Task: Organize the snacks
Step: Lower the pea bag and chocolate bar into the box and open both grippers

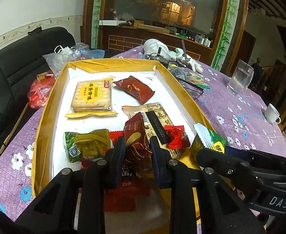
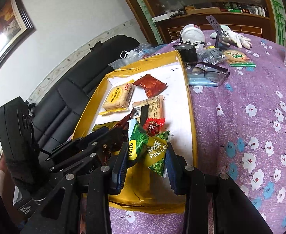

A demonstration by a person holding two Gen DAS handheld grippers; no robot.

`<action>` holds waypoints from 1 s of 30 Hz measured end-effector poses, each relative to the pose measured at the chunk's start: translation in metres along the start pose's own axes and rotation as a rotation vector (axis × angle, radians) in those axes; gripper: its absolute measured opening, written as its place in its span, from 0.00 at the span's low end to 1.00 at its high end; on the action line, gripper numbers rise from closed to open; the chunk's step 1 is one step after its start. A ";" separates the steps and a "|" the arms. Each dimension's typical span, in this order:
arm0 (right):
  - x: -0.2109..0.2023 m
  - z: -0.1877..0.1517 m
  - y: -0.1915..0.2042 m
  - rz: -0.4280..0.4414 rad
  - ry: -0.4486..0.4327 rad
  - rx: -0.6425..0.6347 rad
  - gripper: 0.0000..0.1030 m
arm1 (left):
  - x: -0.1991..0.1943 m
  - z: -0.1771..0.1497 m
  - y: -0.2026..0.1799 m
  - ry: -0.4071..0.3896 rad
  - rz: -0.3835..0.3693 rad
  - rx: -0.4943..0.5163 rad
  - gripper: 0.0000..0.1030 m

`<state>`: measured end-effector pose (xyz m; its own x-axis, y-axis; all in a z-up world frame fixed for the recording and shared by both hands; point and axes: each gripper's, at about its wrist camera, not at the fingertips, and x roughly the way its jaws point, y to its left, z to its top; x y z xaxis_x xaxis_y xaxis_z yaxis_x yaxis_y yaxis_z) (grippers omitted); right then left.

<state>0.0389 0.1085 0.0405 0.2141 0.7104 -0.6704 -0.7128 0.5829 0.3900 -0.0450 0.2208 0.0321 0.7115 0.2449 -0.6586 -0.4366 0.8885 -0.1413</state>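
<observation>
On the purple floral tablecloth (yellow tray atop), left gripper pinches a maroon packet, right gripper a green one.

Probably home: sofa, flowered tablecloth

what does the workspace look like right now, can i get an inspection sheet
surface: purple floral tablecloth under a yellow-rimmed tray
job's things: cracker pack, dark red packet, small red candy and beige packet lie in the tray
clutter: eyeglasses, glass mug, white cup, white glove, plastic bags
grippers: left gripper shut on a dark red wrapper; right gripper shut on a green pea snack bag
cables: nothing seen
surroundings: black sofa, wooden cabinet
</observation>
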 end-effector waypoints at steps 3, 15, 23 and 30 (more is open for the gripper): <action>0.001 -0.001 0.000 -0.005 -0.004 -0.006 0.35 | 0.002 0.000 0.000 -0.002 -0.004 -0.004 0.23; 0.013 -0.012 0.008 -0.052 0.013 -0.056 0.35 | 0.009 0.001 0.006 0.029 -0.044 -0.044 0.22; 0.015 -0.015 0.013 -0.075 0.010 -0.091 0.36 | 0.009 0.001 0.009 0.024 -0.038 -0.059 0.22; 0.017 -0.018 0.019 -0.110 0.002 -0.139 0.38 | 0.008 0.001 0.012 0.021 -0.036 -0.073 0.23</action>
<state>0.0165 0.1241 0.0252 0.2947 0.6441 -0.7059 -0.7706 0.5970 0.2229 -0.0439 0.2339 0.0261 0.7163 0.2043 -0.6672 -0.4501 0.8660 -0.2180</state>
